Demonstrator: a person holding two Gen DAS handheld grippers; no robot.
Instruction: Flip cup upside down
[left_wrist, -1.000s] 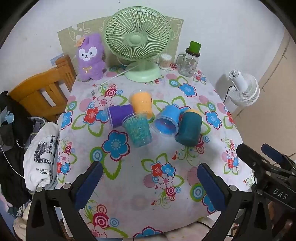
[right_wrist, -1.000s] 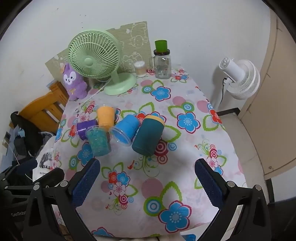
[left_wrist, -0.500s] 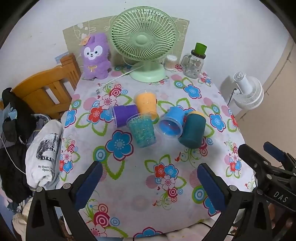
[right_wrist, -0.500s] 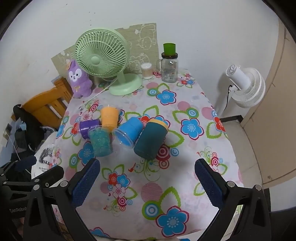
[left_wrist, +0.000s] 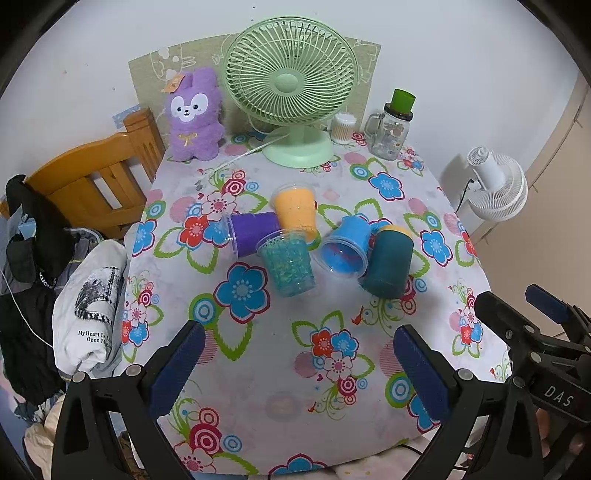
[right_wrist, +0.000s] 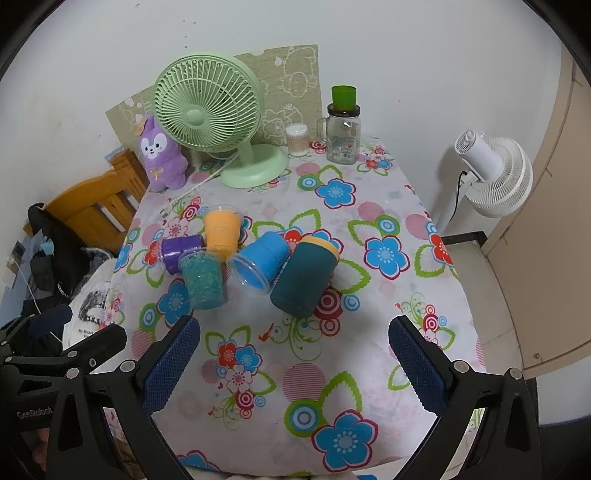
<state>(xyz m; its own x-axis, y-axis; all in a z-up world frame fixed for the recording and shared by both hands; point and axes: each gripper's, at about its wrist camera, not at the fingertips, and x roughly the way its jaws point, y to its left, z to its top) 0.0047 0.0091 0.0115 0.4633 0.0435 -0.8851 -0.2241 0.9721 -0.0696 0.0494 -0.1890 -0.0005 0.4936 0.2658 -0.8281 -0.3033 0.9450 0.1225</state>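
Several cups lie clustered mid-table on the floral cloth. A dark teal cup (left_wrist: 388, 264) (right_wrist: 304, 277) with a yellow rim lies on its side at the right. Beside it lie a blue cup (left_wrist: 345, 247) (right_wrist: 260, 264), a speckled teal cup (left_wrist: 290, 264) (right_wrist: 203, 278), an orange cup (left_wrist: 295, 210) (right_wrist: 221, 234) and a purple cup (left_wrist: 253, 232) (right_wrist: 179, 251). My left gripper (left_wrist: 295, 373) is open and empty above the table's near edge. My right gripper (right_wrist: 293, 367) is open and empty there too, and shows in the left wrist view (left_wrist: 532, 325).
A green desk fan (left_wrist: 293, 92), a purple plush toy (left_wrist: 194, 116), a glass jar with a green lid (left_wrist: 391, 129) and a cotton swab tub (left_wrist: 343, 127) stand at the back. A wooden chair (left_wrist: 99, 177) with clothes is at the left. A white fan (left_wrist: 495, 184) stands on the floor right.
Both grippers have pulled back and risen, so the table and cups sit lower and smaller in view. Both stay open. The cups have not moved.
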